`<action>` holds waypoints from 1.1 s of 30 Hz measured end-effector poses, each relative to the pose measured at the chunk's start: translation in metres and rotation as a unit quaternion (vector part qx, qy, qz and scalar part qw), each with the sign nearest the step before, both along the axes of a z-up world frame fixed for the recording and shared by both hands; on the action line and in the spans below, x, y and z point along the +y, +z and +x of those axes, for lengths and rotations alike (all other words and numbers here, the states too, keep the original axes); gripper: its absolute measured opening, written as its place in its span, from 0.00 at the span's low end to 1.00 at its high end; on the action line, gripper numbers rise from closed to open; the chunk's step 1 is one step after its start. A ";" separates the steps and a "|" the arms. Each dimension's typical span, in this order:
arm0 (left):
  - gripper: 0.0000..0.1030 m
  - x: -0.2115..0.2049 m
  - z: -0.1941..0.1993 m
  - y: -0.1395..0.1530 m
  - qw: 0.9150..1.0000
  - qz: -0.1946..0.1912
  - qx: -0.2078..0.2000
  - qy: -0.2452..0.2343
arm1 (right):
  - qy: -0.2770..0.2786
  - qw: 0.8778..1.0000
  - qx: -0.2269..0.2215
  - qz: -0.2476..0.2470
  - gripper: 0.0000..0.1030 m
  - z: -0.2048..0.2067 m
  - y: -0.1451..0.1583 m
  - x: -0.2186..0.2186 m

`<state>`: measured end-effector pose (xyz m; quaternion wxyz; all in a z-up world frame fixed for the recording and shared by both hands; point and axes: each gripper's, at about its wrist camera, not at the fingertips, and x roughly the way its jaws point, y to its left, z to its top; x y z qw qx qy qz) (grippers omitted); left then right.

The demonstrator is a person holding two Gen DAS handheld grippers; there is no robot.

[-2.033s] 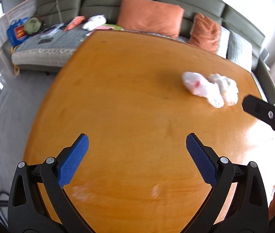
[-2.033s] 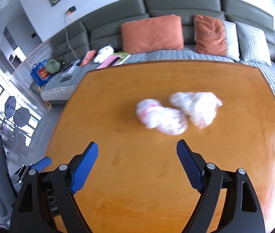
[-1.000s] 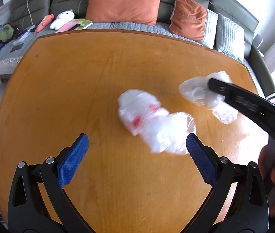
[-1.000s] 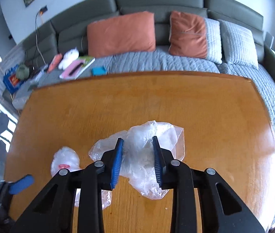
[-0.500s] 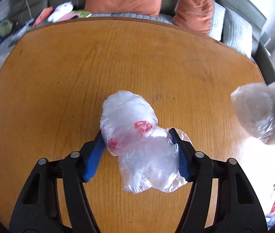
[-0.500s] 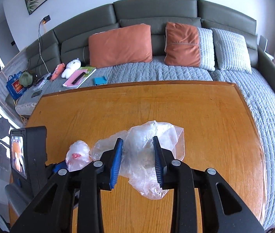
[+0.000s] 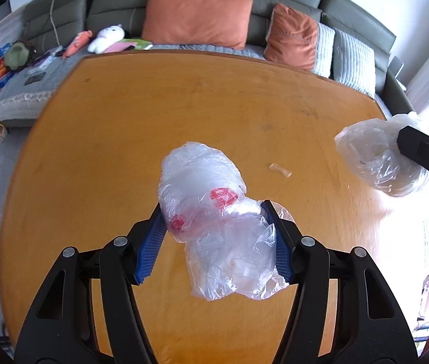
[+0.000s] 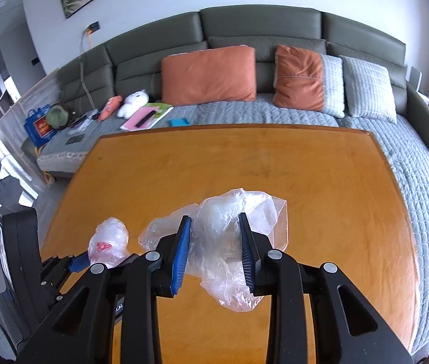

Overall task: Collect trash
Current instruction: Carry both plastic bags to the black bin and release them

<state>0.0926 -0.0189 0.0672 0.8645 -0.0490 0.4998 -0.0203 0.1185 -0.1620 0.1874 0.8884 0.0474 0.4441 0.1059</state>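
Note:
My left gripper [image 7: 214, 227] is shut on a crumpled clear plastic bag with red print [image 7: 211, 218] and holds it above the orange wooden table [image 7: 153, 115]. My right gripper [image 8: 214, 242] is shut on a second crumpled clear plastic bag [image 8: 229, 236], also lifted off the table. In the left wrist view that second bag [image 7: 375, 157] hangs at the right with a black finger of the right gripper on it. In the right wrist view the red-print bag [image 8: 108, 242] shows at the lower left. A small pale scrap [image 7: 279, 170] lies on the table.
A grey-green sofa [image 8: 260, 30] with orange cushions [image 8: 211, 75] and grey pillows [image 8: 366, 91] stands behind the table. A plush toy [image 8: 132, 101], books and a blue bag [image 8: 40, 124] lie at its left end. The table's far edge [image 8: 229, 127] is near the sofa seat.
Both grippers went from open over the table to shut, each on one bag. Both bags were lifted off the table; a small scrap now shows where they lay.

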 end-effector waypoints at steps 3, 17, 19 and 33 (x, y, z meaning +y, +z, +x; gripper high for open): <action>0.58 0.022 -0.019 0.007 1.000 0.001 -0.009 0.004 | 0.018 1.000 -0.001 0.005 0.32 -0.023 0.005 0.026; 0.58 0.167 -0.113 0.014 0.997 -0.001 -0.021 0.070 | 0.127 0.992 0.020 0.020 0.32 -0.098 -0.001 0.189; 0.59 0.189 -0.123 0.013 0.996 -0.001 -0.020 0.085 | 0.144 0.989 0.023 0.022 0.32 -0.103 -0.001 0.212; 0.59 0.352 -0.215 0.004 0.975 0.013 -0.016 0.223 | 0.291 0.954 0.059 0.040 0.32 -0.150 -0.009 0.386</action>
